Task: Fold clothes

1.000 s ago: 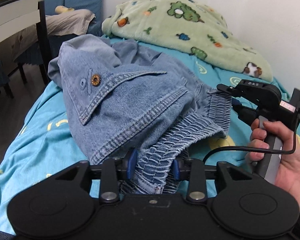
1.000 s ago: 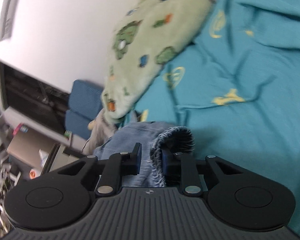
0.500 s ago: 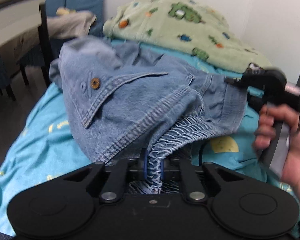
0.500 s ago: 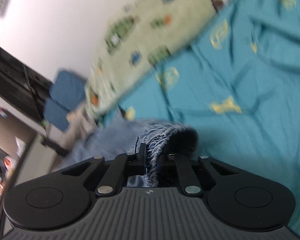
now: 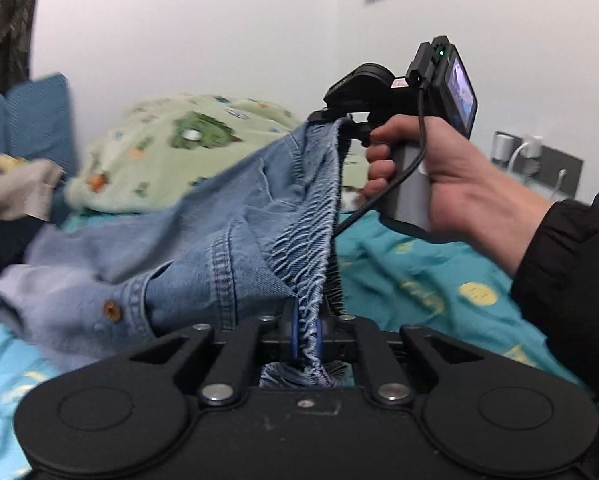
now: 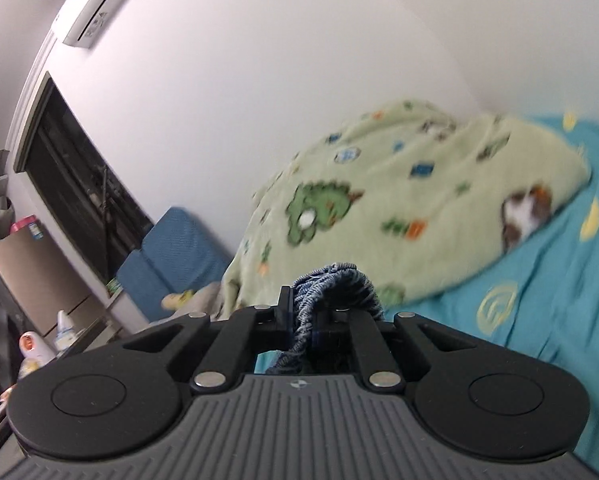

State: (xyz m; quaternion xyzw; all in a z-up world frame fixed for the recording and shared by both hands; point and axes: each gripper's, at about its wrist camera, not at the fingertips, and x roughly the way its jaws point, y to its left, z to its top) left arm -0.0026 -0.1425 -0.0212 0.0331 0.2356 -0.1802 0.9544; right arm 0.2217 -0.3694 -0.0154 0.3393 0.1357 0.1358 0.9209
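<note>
A blue denim garment (image 5: 219, 240) with an elastic waistband and a brown button hangs lifted above the teal bed sheet (image 5: 419, 280). My left gripper (image 5: 306, 330) is shut on one part of the waistband. My right gripper (image 5: 333, 122) is shut on the waistband farther along and holds it higher, seen at upper right in the left wrist view. In the right wrist view the right gripper (image 6: 304, 314) pinches a bunched fold of the denim (image 6: 335, 284). The waistband stretches taut between the two grippers.
A green patterned blanket (image 5: 179, 152) lies at the head of the bed against the white wall, also in the right wrist view (image 6: 399, 208). A blue chair (image 6: 171, 256) stands to the left. Shelves with bottles (image 6: 35, 344) are at far left.
Both grippers closed on the waistband and lifted the denim garment off the bed. The right gripper rose higher and both cameras tilted up toward the wall.
</note>
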